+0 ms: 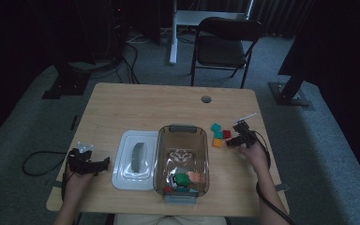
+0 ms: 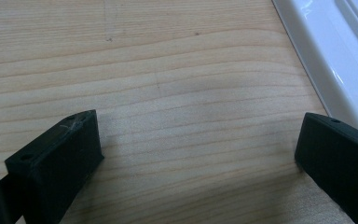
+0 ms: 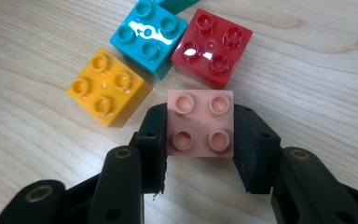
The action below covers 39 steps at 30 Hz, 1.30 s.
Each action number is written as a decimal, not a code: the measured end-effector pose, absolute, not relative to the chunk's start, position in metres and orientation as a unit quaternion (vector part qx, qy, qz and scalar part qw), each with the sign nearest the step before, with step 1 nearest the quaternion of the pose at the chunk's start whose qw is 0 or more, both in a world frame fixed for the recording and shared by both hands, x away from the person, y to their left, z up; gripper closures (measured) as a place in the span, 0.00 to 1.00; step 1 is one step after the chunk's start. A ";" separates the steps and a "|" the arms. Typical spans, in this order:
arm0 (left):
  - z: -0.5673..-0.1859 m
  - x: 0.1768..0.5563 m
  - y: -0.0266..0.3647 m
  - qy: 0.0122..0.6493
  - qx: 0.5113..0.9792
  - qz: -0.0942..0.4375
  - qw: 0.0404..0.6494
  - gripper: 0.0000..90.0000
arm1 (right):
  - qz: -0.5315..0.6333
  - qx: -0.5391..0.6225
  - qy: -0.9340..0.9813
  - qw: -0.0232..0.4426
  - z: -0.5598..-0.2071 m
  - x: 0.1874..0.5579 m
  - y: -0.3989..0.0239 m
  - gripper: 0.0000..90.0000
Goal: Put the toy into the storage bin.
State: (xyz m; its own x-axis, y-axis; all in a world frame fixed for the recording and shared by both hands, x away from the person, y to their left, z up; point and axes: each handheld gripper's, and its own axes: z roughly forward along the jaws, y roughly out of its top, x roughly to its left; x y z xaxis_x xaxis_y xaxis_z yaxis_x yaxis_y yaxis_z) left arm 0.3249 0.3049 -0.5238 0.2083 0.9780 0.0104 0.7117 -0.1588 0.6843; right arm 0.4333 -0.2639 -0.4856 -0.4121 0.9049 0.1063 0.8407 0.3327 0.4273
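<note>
My right gripper (image 3: 200, 127) is shut on a pink four-stud brick (image 3: 199, 116), one jaw pressed on each side of it, just above the wooden table. Right beside it lie a yellow-orange brick (image 3: 107, 86), a teal brick (image 3: 148, 35) and a red brick (image 3: 212, 46). From above, the right gripper (image 1: 240, 136) sits at the table's right by those loose bricks (image 1: 219, 135). My left gripper (image 1: 103, 164) rests at the near left, open (image 2: 198, 144) over bare wood with nothing between its jaws.
A clear brown bin (image 1: 182, 128) holding several bricks stands at the near middle. Its white lid (image 1: 124, 176) with a grey handle lies left of it, and the lid's edge (image 2: 326, 51) is close to my left gripper. A folding chair (image 1: 222, 44) stands beyond the table.
</note>
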 end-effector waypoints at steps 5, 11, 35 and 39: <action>-0.524 0.325 0.305 0.583 0.724 0.235 0.283 0.01 | 0.216 0.524 0.821 0.075 -0.477 0.426 -0.265 0.65; -0.524 0.325 0.305 0.584 0.724 0.235 0.283 0.01 | 0.226 0.506 0.829 0.074 -0.467 0.415 -0.264 0.65; -0.524 0.325 0.305 0.584 0.723 0.235 0.283 0.01 | 0.315 0.358 0.873 0.101 -0.375 0.353 -0.217 0.65; -0.524 0.325 0.305 0.584 0.724 0.235 0.282 0.01 | 0.332 0.324 0.880 0.099 -0.361 0.341 -0.204 0.65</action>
State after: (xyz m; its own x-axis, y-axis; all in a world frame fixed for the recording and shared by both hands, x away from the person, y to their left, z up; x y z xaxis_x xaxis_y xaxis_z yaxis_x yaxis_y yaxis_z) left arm 0.3249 0.3050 -0.5237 0.2087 0.9779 0.0105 0.7129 -0.1595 0.6829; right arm 0.3408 -0.2035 -0.3611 -0.7701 0.6366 0.0399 0.5047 0.5699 0.6484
